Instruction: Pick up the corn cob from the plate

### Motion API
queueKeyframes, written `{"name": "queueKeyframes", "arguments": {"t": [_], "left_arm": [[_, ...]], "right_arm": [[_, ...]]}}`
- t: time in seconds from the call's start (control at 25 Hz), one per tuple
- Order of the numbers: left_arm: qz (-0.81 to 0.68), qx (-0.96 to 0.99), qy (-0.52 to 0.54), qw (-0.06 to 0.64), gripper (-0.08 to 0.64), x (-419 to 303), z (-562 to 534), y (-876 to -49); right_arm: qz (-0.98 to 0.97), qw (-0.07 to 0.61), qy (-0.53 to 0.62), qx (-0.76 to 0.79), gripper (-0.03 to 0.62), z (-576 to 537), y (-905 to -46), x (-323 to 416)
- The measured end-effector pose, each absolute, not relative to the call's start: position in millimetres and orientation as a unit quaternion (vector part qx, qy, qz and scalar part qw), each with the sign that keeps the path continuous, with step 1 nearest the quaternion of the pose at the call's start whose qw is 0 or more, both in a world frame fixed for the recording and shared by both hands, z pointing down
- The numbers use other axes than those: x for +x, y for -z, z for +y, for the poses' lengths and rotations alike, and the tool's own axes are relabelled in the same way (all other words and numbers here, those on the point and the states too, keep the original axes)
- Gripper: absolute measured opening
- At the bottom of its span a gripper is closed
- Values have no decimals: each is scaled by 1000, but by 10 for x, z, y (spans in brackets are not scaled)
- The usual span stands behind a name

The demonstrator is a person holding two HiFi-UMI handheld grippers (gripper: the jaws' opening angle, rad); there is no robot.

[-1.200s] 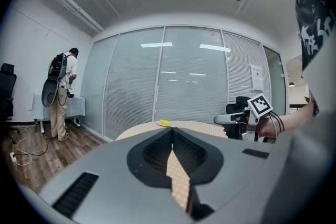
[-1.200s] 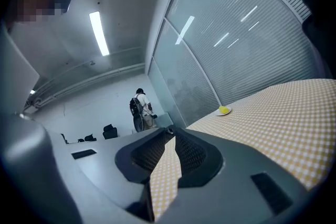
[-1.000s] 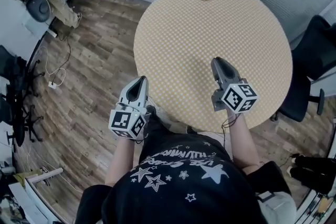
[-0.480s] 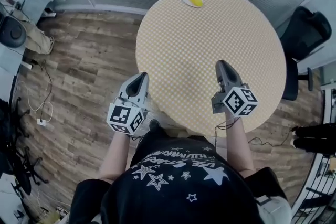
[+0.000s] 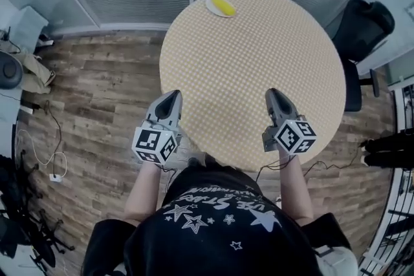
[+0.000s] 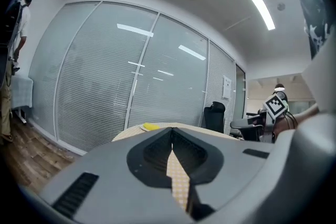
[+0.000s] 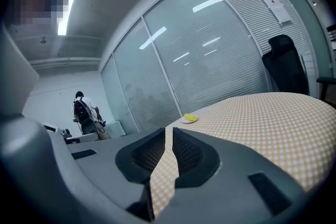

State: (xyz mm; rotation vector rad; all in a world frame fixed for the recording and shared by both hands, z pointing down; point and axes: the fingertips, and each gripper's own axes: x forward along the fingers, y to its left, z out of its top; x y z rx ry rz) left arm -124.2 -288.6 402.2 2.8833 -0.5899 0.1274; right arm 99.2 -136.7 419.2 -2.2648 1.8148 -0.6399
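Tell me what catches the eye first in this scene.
A round table in a yellow checked cloth fills the middle of the head view. At its far edge a yellow corn cob lies on a small white plate. Near the person, the left gripper and right gripper have their jaws shut, empty.

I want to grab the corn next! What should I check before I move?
1. Corn cob lies on the plate: ok.
2. Nothing on the table blocks the way to the plate: ok.
3. Left gripper open to grab: not ok, fingers together.
4. Right gripper open to grab: not ok, fingers together.
5. Grippers close to the corn cob: not ok, both are at the near edge and the plate is at the far edge.
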Motion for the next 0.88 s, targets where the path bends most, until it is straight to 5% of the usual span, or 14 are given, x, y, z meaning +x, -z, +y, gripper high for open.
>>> {"name": "queueKeyframes", "arguments": {"t": [0.24,0.88], "left_arm": [[-181,982,-41,39,6,-954,-2792,-3686],[-163,985,-36,45,6,-592,-4071,-3671]], "right_arm": [[622,112,206,-747,54,-1548,-4176,1244],[627,87,217,-743,54,-2715,-4110,1416]]}}
